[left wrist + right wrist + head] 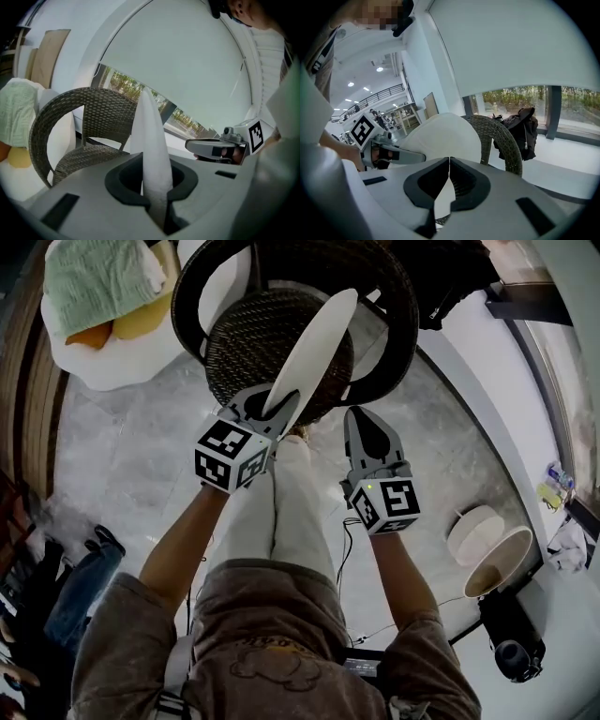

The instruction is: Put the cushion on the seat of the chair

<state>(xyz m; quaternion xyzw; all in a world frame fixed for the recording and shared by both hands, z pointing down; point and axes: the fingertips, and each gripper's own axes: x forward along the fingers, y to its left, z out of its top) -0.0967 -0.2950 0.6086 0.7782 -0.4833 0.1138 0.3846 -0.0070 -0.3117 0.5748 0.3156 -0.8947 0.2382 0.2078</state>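
A dark wicker chair [253, 348] with a round black frame stands right in front of me, its woven seat bare. The white cushion [317, 343] hangs edge-on above the seat, tilted up to the right. My left gripper [279, 404] is shut on its lower edge; in the left gripper view the cushion [152, 140] rises upright from between the jaws, with the chair [79, 122] behind it. My right gripper [367, 426] is beside the cushion to the right, shut with nothing in it. The right gripper view shows that gripper's [449, 161] jaw tips touching, the cushion [445, 133] beyond.
A white round seat [108, 362] holding green and yellow cushions stands at the far left. A black backpack [519, 125] lies beyond the chair. Two pale round objects [487, 545] and a black device [511, 643] sit at the right. Someone's legs in jeans [80, 582] are at the left.
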